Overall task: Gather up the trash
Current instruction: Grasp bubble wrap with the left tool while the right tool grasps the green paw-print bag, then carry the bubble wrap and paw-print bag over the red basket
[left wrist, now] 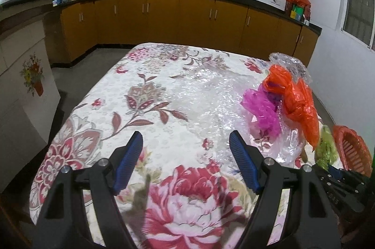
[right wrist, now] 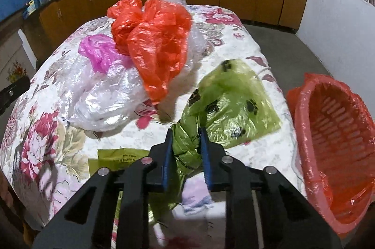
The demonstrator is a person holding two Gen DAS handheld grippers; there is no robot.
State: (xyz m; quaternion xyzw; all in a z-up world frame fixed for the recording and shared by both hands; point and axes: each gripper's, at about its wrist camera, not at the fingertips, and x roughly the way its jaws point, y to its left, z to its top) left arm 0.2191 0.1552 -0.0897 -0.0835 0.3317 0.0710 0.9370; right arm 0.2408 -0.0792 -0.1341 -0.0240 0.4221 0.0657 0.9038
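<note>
My right gripper [right wrist: 185, 131] is clamped on the twisted neck of the green plastic bag [right wrist: 234, 103], which lies on the floral tablecloth [right wrist: 35, 131] near its right edge. The red-lined basket [right wrist: 304, 113] stands just beside it on the right. My left gripper [left wrist: 186, 140] hangs over bare cloth, fingers wide apart, nothing between them. The orange bag [right wrist: 154, 38], pink bag [right wrist: 98, 52] and clear wrap [right wrist: 105, 99] sit piled mid-table.

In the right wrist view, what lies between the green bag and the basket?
Only bare floral tablecloth separates the green bag from the basket in the right wrist view; nothing else lies there.
</note>
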